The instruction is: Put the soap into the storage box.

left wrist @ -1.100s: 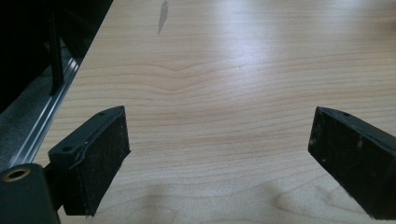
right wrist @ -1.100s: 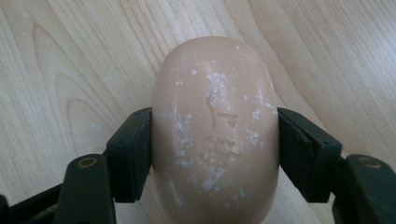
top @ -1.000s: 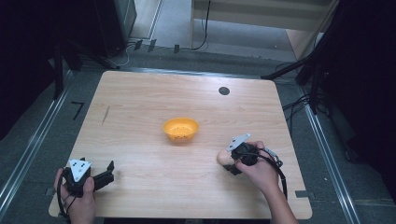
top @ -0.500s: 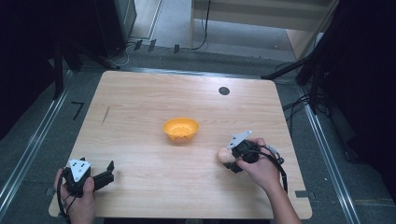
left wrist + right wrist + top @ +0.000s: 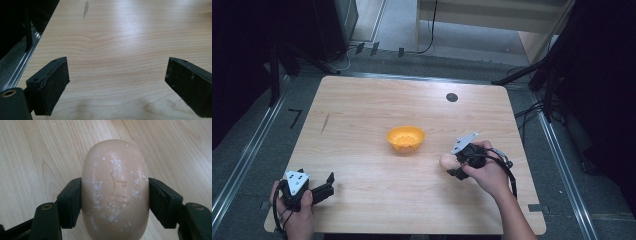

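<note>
A tan egg [image 5: 115, 192] with white flecks sits squeezed between the two black jaws of my right gripper [image 5: 115, 202]. In the high view that egg [image 5: 446, 160] hangs just above the table right of centre, held by the right gripper [image 5: 453, 165]. An orange bowl [image 5: 405, 138] stands in the middle of the table, a short way to the egg's upper left. My left gripper [image 5: 330, 181] rests at the near left corner, and its jaws stand wide apart over bare wood in the left gripper view [image 5: 117, 80].
The wooden table [image 5: 362, 105] has a small black round hole [image 5: 452, 97] near its far edge and a dark streak [image 5: 326, 123] at the left. Metal rails and dark floor border the table on both sides.
My right gripper has lifted the egg slightly and shifted a little up and left, towards the bowl. The left gripper has stayed put.
</note>
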A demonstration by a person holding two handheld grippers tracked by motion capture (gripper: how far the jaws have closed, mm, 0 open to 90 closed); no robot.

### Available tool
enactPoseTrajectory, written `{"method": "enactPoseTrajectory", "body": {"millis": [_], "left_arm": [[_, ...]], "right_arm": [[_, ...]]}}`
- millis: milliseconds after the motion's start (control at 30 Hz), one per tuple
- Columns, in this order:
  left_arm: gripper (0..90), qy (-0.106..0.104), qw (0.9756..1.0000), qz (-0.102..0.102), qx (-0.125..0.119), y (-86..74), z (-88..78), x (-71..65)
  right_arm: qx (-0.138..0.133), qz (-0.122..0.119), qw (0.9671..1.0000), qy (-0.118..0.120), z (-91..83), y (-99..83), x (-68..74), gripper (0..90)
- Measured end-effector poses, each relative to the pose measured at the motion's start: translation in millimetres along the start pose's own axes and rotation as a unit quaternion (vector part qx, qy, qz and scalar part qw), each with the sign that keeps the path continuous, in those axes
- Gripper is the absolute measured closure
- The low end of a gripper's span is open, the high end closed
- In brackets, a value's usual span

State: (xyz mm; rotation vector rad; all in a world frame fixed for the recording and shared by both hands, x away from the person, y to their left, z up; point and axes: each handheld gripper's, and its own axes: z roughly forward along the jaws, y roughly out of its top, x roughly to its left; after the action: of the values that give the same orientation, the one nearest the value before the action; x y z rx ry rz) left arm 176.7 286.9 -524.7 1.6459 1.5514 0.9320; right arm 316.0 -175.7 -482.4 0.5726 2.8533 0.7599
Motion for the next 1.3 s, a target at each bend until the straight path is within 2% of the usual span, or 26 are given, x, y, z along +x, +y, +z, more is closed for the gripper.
{"method": "enactPoseTrajectory", "body": {"millis": [67,167,467,700,867,1033,1300], "left_arm": [[5.6,0.000,1.0000,0.000,-0.001,-0.1,0.1,-0.3],[5.7,0.000,1.0000,-0.002,0.000,-0.1,-0.2,0.1],[5.7,-0.002,1.0000,-0.003,-0.001,-0.2,-0.2,0.4],[5.7,-0.005,1.0000,-0.005,0.000,0.0,0.0,1.5],[5.6,-0.002,1.0000,-0.004,0.002,0.2,0.4,0.6],[5.7,-0.004,1.0000,-0.005,-0.001,0.0,0.1,1.3],[5.7,-0.007,1.0000,-0.005,0.002,0.2,0.1,1.7]], "right_arm": [[-0.005,-0.001,1.0000,0.006,-1.0,3.8,-1.6,33.4],[0.006,-0.010,0.9999,0.012,-1.1,10.8,-5.1,33.3],[0.007,-0.019,0.9996,0.021,-4.0,24.3,-13.0,33.4],[0.018,-0.036,0.9983,0.041,-2.2,36.7,-16.3,33.4],[0.004,-0.042,0.9981,0.044,-8.4,47.8,-17.0,33.4],[0.004,-0.056,0.9974,0.045,-10.7,57.3,-17.1,33.4],[0.000,-0.073,0.9955,0.060,-8.4,72.4,-21.8,33.4]]}}
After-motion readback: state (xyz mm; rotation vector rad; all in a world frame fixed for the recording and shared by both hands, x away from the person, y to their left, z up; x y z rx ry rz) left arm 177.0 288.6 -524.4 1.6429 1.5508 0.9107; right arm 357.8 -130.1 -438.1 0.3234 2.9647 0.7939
